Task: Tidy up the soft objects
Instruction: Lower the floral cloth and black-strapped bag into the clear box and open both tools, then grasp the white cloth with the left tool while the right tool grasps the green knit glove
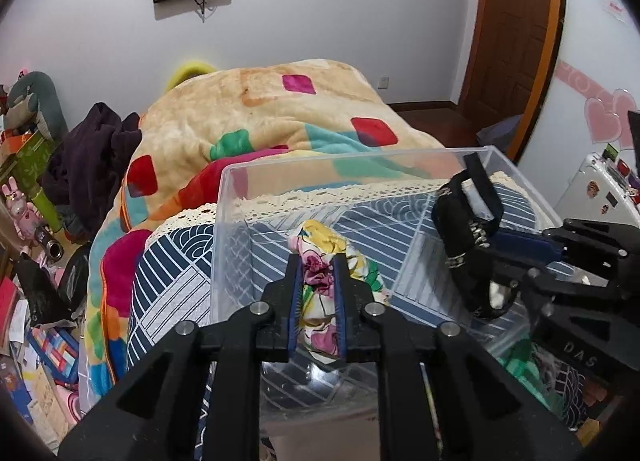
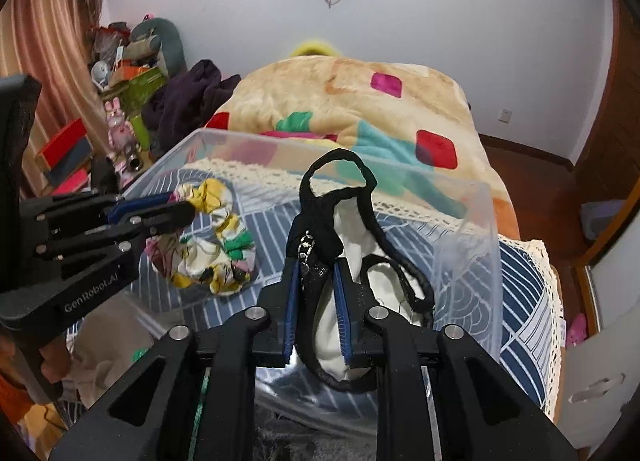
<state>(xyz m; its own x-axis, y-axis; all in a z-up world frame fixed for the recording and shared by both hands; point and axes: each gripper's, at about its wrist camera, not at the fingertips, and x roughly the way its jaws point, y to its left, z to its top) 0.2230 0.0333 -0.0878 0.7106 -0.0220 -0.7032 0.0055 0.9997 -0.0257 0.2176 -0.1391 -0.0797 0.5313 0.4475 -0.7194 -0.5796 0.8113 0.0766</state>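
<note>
1. The left claw [image 1: 317, 261] is gripping a floral cloth [image 1: 320, 277], its blue-padded fingers [image 1: 294, 293] pressing in on either side of the bunched fabric.
2. The floral cloth, patterned in yellow, pink, green and white, is hanging inside the clear plastic bin [image 1: 240, 197], over the left part of it; whether it is touching the bin floor cannot be told.
3. The right claw [image 2: 316, 265] is clamping a black and white garment [image 2: 348, 245], the fingers closing narrowly on its dark edge beside a small metal chain.
4. A black strap loop of the garment is rising above the right claw, while the white fabric is drooping down into the right part of the bin, just beside the near wall.
5. In the right wrist view the left claw [image 2: 176, 207] is reaching in from the left with the floral cloth [image 2: 212, 237] dangling below it.
6. The bin is sitting on a navy and white patterned cover with lace trim [image 1: 168, 261], spread over the bed.
7. A plush blanket with coloured squares [image 1: 280, 109] is lying heaped behind the bin.
</note>
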